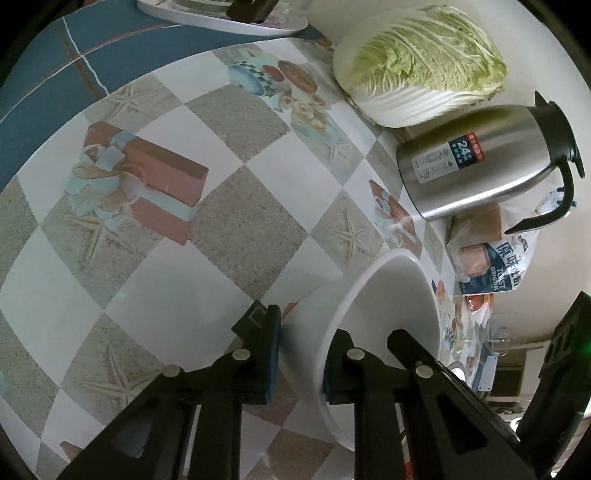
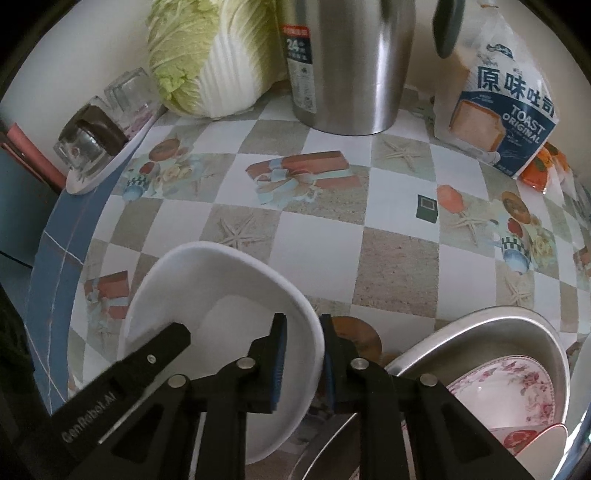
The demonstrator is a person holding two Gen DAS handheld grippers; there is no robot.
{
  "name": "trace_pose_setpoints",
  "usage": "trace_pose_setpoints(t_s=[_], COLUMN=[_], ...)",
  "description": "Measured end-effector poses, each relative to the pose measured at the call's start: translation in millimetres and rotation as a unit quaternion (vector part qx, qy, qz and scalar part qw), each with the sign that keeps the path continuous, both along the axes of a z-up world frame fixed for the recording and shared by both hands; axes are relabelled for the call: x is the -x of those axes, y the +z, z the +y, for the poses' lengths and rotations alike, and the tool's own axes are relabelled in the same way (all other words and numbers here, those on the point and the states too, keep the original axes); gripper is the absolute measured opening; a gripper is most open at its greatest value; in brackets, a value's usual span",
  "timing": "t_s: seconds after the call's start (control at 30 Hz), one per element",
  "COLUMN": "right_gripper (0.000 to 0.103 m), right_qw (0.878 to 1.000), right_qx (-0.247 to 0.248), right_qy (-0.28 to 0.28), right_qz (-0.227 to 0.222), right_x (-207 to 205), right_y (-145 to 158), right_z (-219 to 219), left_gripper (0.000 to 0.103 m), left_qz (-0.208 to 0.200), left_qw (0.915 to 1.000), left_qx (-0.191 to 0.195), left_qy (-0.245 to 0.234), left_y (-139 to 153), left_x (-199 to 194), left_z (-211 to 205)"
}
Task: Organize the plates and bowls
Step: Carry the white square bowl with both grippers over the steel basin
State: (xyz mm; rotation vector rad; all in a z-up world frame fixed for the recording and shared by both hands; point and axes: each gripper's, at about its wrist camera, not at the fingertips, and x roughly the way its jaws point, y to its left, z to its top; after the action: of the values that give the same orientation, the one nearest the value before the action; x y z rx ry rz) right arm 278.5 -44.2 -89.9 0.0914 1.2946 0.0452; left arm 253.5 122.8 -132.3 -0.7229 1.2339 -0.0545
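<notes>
Tablecloth with checker print covers the table in both views. Left wrist view, left to right: left gripper straddles the rim of a white bowl, one blue-padded finger outside the wall, the other inside; a gap shows at the outer pad, so jaws look parted, not clamped. Bowl is tilted, low right of centre. Behind it napa cabbage, steel thermos jug, toast bag along the wall. White tray at the top edge.

Right wrist view, left to right: white tray with upturned glasses at far left, napa cabbage, steel thermos jug, toast bag at the back. White bowl low left of centre, tilted; right gripper has its fingers either side of the bowl's right rim, pads close against it, gripping the rim. Left gripper's finger reaches into the same bowl from the left. Right of that, metal basin holds a floral bowl.
</notes>
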Motion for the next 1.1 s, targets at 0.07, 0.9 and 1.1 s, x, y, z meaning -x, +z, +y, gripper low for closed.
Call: trace_pose_setpoints(t_s=[0.07, 0.9, 1.1], right_gripper=[0.015, 0.013, 0.013], right_qw=[1.0, 0.995, 0.991], right_qx=[0.003, -0.062, -0.082], right_qy=[0.003, -0.031, -0.059], right_qz=[-0.001, -0.075, -0.09], right_x=[0.3, 52.6, 78.3], right_y=[0.5, 85.4, 94.2], right_z=[1.0, -31.6, -48.1], left_gripper=[0.018, 0.018, 0.018], left_qz=[0.0, -0.101, -0.113], left_qw=[1.0, 0.9902, 0.9865], left_qx=[-0.002, -0.042, -0.047], left_qy=[-0.002, -0.087, -0.109], left_y=[0.6, 106.3, 117.6], left_x=[-0.2, 24.1, 39.2], left_z=[0.3, -21.4, -36.9])
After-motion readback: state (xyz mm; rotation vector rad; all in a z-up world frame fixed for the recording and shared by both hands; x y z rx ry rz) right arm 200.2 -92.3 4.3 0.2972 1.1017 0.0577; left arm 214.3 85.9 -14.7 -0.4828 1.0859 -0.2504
